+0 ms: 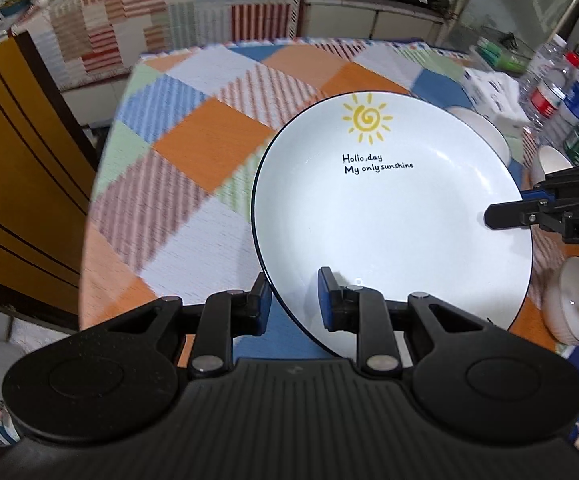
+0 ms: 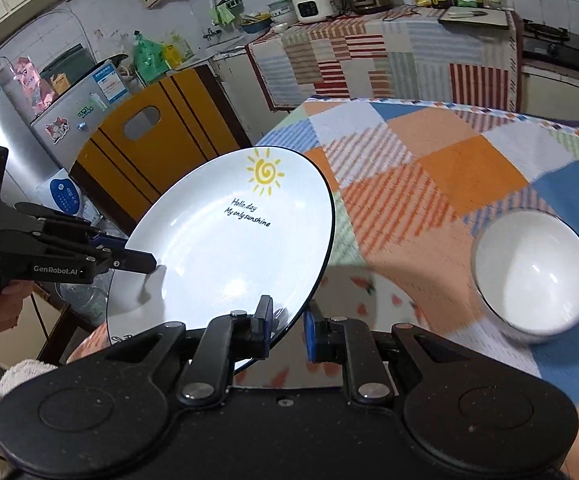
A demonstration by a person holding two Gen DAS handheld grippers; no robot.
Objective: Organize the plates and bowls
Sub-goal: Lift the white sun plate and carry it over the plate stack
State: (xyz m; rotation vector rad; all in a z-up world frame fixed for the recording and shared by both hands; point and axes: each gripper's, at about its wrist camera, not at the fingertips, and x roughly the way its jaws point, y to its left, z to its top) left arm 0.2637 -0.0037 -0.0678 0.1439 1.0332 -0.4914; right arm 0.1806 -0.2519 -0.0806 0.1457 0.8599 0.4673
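White glaze with a thin dark rim: the plate (image 1: 389, 216) is held tilted above the patchwork worktop (image 1: 193, 152), a yellow sun and the words "Hollo,day My only sunshine" painted on its face. On the left, the left tongs (image 1: 293, 300) straddle the plate's near rim, one blue pad under it and one over it, but a sliver of space shows on each side, so whether they actually pinch it I cannot tell. From the other wrist view those same tongs (image 2: 145, 262) reach in with one black finger lying on the plate's inner face. Moving right, the right tongs (image 2: 287, 326) bracket the opposite rim of the plate (image 2: 229, 248), pads close either side; again I cannot tell if they press it. Under the plate there a second one with red prints (image 2: 373, 304) lies on the cloth. Further right a white bowl (image 2: 533, 276) sits on the worktop (image 2: 469, 168), apart from the plate. Near the right edge, plastic bottles (image 1: 561, 96) stand together.
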